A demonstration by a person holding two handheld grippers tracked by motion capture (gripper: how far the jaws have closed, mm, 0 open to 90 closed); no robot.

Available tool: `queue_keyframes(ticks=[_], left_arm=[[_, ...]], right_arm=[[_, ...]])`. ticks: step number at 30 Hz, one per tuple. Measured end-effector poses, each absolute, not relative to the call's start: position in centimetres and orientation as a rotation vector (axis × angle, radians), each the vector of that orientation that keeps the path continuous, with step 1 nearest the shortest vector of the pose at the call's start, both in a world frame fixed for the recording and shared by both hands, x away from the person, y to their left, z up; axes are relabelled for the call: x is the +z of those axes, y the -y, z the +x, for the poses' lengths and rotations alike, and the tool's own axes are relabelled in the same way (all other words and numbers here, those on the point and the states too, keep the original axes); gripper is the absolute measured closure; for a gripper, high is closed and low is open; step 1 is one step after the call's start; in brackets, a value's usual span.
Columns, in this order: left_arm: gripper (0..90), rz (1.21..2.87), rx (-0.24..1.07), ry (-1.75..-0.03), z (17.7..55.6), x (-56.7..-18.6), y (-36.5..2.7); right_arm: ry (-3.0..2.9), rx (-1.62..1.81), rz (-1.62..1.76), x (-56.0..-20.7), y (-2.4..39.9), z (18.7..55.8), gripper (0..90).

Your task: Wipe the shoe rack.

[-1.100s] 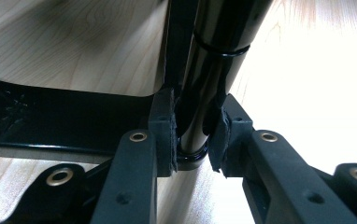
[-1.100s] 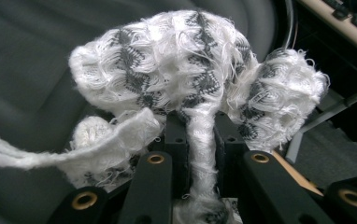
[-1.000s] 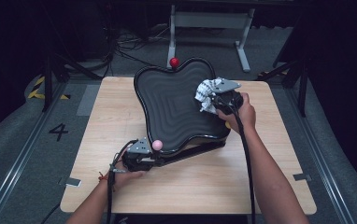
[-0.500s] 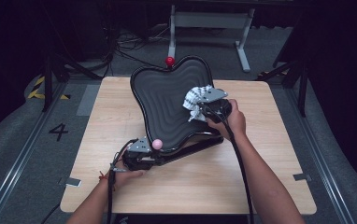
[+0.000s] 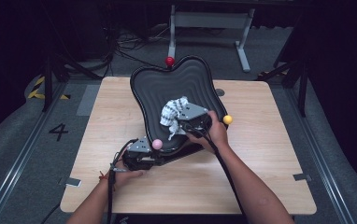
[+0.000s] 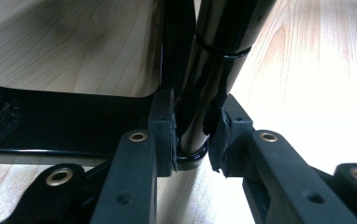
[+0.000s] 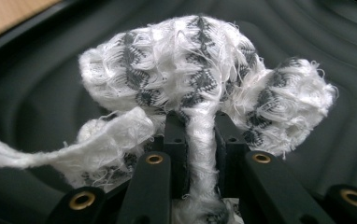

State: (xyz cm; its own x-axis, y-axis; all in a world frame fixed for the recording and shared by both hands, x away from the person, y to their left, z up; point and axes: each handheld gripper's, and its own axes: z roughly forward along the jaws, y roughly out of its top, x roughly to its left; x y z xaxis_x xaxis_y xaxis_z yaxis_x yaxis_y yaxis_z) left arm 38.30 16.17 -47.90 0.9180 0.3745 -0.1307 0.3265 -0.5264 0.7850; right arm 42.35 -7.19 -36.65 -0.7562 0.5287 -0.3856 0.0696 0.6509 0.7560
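My right claw [image 7: 200, 154]: clamped on the bunched cloth [image 7: 200, 79].
My left claw [image 6: 193, 140]: pinching the black frame tube [image 6: 214, 60].
Cloth: pressed on the ridged black tray [image 5: 186, 86], mid-surface.
Wiping well: I'd follow the ridges with even pressure while bracing the frame.

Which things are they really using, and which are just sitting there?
Being used: the black tray, the white rag, the tray's leg, the left gripper, the right gripper.

Just sitting there: the red ball, the yellow ball, the pink ball.

Only legible mark: black "4" on grey floor [image 5: 58, 132] (left of table [image 5: 270, 154]).
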Motion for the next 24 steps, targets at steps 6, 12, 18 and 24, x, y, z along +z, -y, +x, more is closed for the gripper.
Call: queue_keyframes(ticks=[6,12,18,24], left_arm=[[72.3,2.162,0.067,-0.502,38.3,-47.9,-16.2],[72.3,2.158,0.065,-0.505,38.3,-47.9,-16.1],[72.3,2.165,0.062,-0.498,38.3,-47.9,-16.2],[72.3,2.165,0.064,-0.498,38.3,-47.9,-16.2]], right_arm=[[-2.293,1.034,0.4,-36.9,5.5,41.2,78.7],[-2.288,1.04,0.403,-36.1,4.1,42.3,78.6],[-2.239,1.03,0.436,-35.2,3.0,44.0,78.5],[-2.192,1.009,0.495,-34.5,3.2,45.7,78.4]])
